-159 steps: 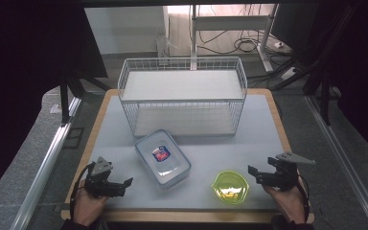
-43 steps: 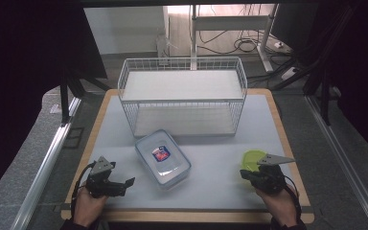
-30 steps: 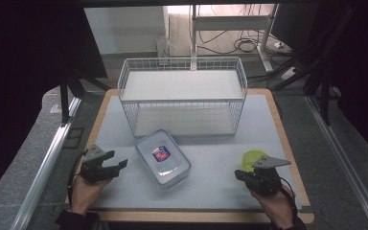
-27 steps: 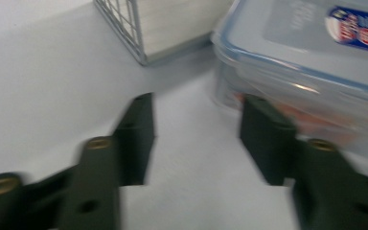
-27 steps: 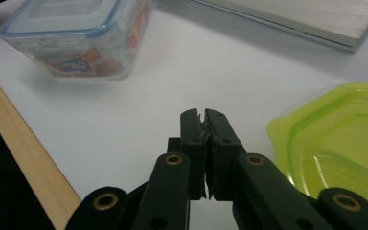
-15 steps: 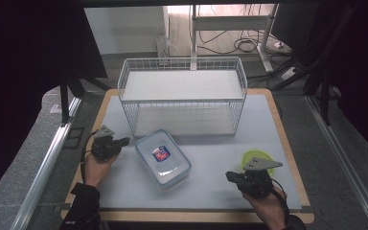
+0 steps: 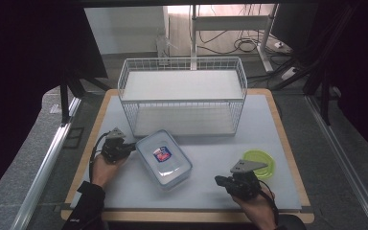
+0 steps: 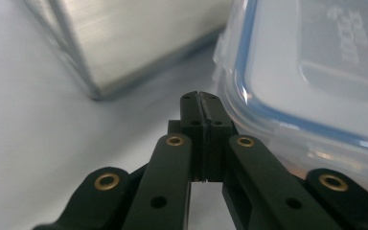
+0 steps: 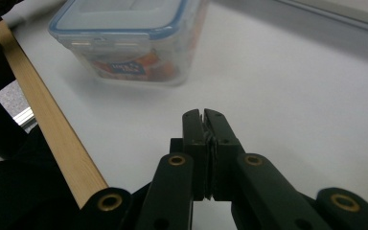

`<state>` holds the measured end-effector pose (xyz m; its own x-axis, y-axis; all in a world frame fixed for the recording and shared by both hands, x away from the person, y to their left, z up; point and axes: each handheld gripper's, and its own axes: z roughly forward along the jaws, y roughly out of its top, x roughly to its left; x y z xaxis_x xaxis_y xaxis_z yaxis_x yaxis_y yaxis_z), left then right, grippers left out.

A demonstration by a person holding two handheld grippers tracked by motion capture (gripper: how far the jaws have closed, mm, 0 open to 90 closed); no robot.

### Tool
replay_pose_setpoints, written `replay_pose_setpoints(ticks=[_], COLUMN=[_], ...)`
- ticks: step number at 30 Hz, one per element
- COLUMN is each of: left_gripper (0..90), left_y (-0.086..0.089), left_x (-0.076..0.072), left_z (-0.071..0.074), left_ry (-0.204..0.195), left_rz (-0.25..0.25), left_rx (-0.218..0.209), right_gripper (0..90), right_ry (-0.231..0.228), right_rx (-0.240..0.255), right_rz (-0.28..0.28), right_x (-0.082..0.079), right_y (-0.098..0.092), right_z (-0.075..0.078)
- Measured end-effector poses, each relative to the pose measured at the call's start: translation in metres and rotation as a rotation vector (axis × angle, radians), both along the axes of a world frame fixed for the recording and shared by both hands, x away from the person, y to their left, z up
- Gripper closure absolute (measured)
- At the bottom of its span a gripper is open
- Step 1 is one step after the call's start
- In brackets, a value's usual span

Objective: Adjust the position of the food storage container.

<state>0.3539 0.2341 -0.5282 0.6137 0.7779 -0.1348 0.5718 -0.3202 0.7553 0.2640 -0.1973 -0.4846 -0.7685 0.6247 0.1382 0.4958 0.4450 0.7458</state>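
Both tongs closing in on the box w/ jaws shut, nothing gripped.

Wire basket (image 7: 182, 98) at the worktop's back edge; box (image 7: 164, 157) front-centre; green lid (image 7: 259, 163) now bare near the right edge. Left tongs (image 7: 130, 148) just snapped shut at the box's left side, right tongs (image 7: 219, 180) swung toward it: prob. a two-sided push.

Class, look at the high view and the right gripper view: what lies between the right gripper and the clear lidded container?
Nothing: both views show bare white mat between the right gripper, jaws shut, and the container.
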Motion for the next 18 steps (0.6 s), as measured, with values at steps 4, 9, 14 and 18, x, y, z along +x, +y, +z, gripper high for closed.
replay_pose_setpoints(ticks=[4,9,14,18], left_gripper=[90.0,90.0,90.0,90.0], left_y=[-0.013,-0.022,-0.031,-0.04], left_x=[-0.008,-0.022,-0.035,-0.046], left_z=[0.003,0.005,0.006,0.008], left_ry=[0.007,0.015,0.024,0.029], left_rz=[-0.041,-0.071,-0.086,-0.081], left_rx=[0.009,0.023,0.018,0.03], right_gripper=[89.3,89.3,89.1,89.3], right_ry=[0.01,0.02,0.029,0.034], right_rx=[-0.001,-0.024,-0.029,-0.044], right_rz=[0.005,-0.001,-0.024,-0.054], right_x=[-0.001,-0.005,-0.004,-0.002], right_y=[0.006,0.011,0.013,0.014], right_z=[-0.003,-0.006,-0.008,-0.009])
